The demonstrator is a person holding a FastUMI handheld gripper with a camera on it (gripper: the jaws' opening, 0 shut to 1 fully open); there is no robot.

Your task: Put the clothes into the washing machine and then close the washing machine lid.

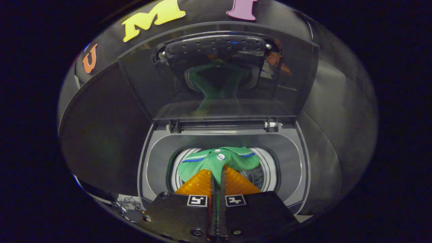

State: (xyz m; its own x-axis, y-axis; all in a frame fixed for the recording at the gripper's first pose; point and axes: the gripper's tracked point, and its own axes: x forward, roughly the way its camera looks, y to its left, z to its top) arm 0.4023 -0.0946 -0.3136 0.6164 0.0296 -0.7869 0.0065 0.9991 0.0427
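A green shirt (216, 161) with a white button and blue-and-white collar trim hangs bunched over the round drum opening (266, 172) of the top-loading washing machine (158, 158). My gripper (217, 173) is shut on the shirt, with both fingers pressing a fold of the cloth between them. The shirt sits just ahead of the fingertips, above the drum. The machine's dark see-through lid (216, 74) stands raised upright behind the opening, and the green cloth is mirrored in it.
The lid's hinges (271, 125) run along the back edge of the machine's grey top. Dark booth cloth surrounds the machine on both sides. Some small cables and parts (130, 202) lie low at the machine's left.
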